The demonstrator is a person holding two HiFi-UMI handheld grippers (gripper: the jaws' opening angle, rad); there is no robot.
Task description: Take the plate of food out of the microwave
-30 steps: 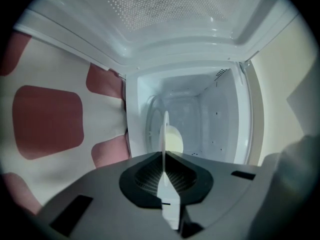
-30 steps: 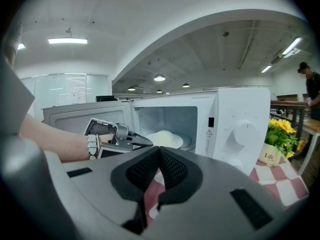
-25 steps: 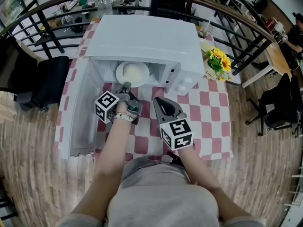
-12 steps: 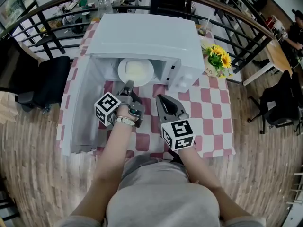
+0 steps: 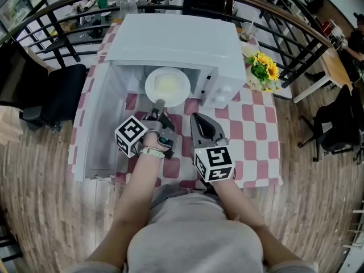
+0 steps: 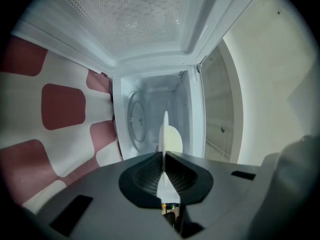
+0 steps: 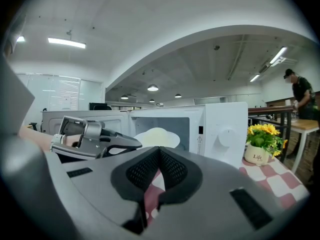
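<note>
A white plate [image 5: 168,86] with pale yellowish food sticks halfway out of the open white microwave [image 5: 176,38]. My left gripper [image 5: 158,103] is shut on the plate's near rim. In the left gripper view the plate [image 6: 164,131] shows edge-on, pinched between the pads of the left gripper [image 6: 164,156], with the microwave cavity [image 6: 165,91] and its glass turntable [image 6: 134,121] behind. My right gripper [image 5: 196,118] hovers just right of the left one, shut and holding nothing. The right gripper view shows the right gripper [image 7: 159,156], the plate [image 7: 156,136] and the left gripper [image 7: 95,139].
The microwave door [image 5: 96,129] hangs open to the left, over the red-and-white checked tablecloth [image 5: 253,129]. A pot of yellow flowers [image 5: 263,71] stands right of the microwave. A curved railing and black chairs surround the table. A person stands far off at the right.
The left gripper has drawn back toward me and risen a little, pulling the plate farther out of the microwave. The right gripper has stayed about where it was.
</note>
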